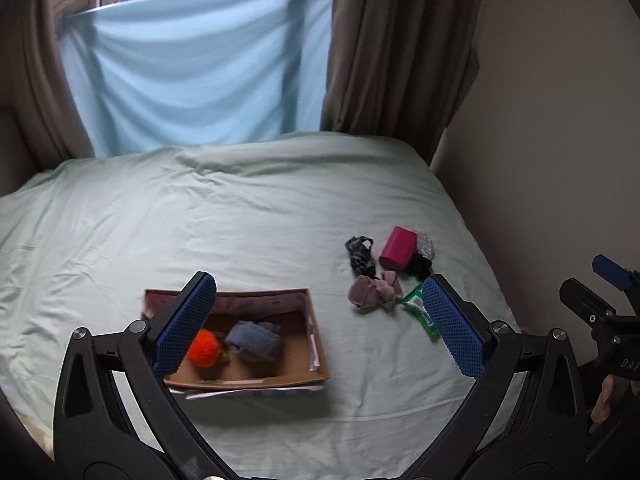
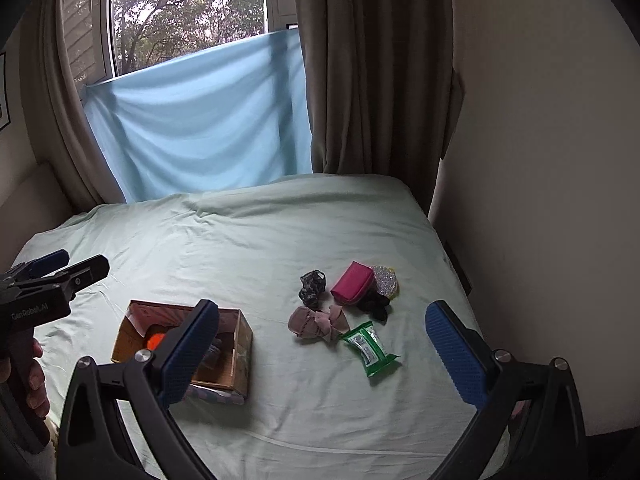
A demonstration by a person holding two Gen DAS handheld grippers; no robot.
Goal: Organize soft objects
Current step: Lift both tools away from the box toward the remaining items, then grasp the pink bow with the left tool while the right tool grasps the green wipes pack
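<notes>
Both hand-held grippers, left and right, hung spread, empty, above bed. Cardboard box held orange ball and grey-blue cloth, possibly sock. Pink pouch, beige cloth, green packet lay clustered right of box.

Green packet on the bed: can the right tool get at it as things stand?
Probably yes. The green packet lies in the open on the sheet ahead of the open right tool, nothing on top; only the pink cloth touches its far corner.

One box, eight soft objects
</notes>
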